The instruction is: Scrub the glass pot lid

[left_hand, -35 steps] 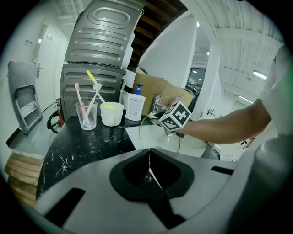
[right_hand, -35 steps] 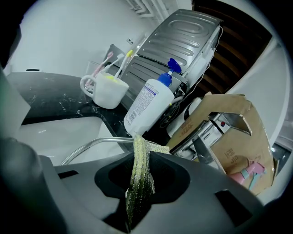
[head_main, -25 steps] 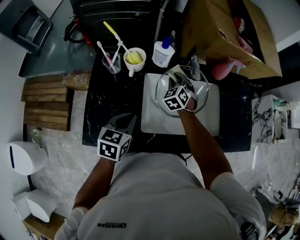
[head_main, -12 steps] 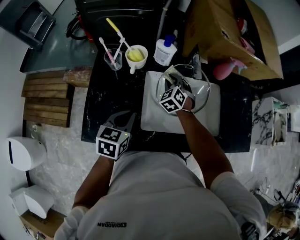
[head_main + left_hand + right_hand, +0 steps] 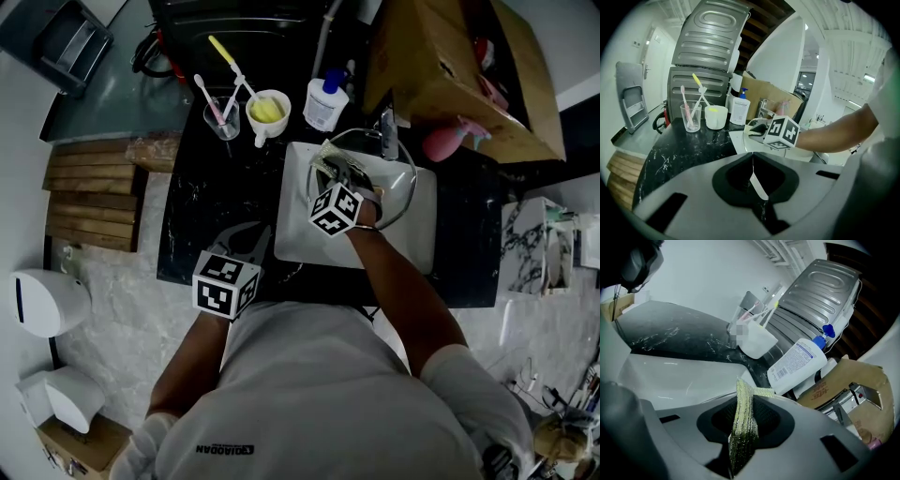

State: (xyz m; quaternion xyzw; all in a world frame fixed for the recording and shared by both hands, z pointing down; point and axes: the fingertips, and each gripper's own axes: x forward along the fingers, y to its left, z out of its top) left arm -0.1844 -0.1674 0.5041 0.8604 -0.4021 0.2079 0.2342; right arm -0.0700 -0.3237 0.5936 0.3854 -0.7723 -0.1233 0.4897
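- Glass pot lid [image 5: 396, 187] lies in the white sink [image 5: 412, 251], probably to contain the mess.
- Right gripper [image 5: 330, 169] pinches a scouring pad [image 5: 743, 427] tightly against the lid's left rim for scrubbing.
- Left gripper [image 5: 752, 173], jaws together and empty, hangs over the counter, out of the way.

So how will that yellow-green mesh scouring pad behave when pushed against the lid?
Probably floppy: the yellow-green mesh scouring pad bends sideways past the right hand-held gripper pinching it. Likely light and squashy too, since its open weave looks pressed thin between the jaws.
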